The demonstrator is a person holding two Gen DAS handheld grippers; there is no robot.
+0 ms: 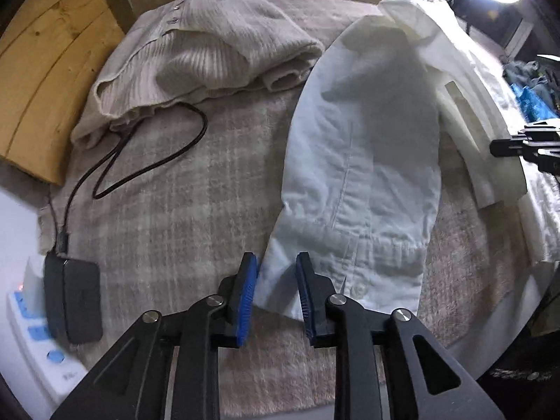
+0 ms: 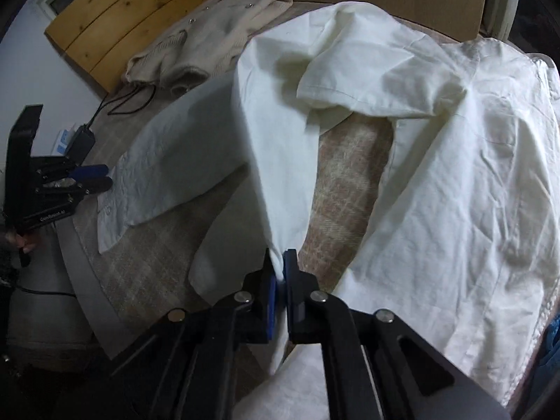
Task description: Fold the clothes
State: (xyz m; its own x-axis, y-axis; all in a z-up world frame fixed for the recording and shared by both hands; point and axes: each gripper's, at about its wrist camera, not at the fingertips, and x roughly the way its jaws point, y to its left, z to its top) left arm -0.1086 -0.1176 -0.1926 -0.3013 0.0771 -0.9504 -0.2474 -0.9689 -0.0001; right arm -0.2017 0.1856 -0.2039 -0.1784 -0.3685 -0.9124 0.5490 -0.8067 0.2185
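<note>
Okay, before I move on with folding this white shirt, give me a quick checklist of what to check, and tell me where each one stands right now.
1. Right gripper shut on the shirt: ok, cloth is pinched between its pads.
2. Left gripper gripping the cuff: not ok, the cuff corner lies between the pads but gaps show on both sides.
3. Sleeve flat: not ok, it is wrinkled.
4. Cable and adapter clear of the shirt: ok, both lie to the left on the blanket.
5. Sweater out of the way: ok, it lies folded at the far edge.
6. Shirt fully on the blanket: cannot tell, its right side runs out of view.
</note>
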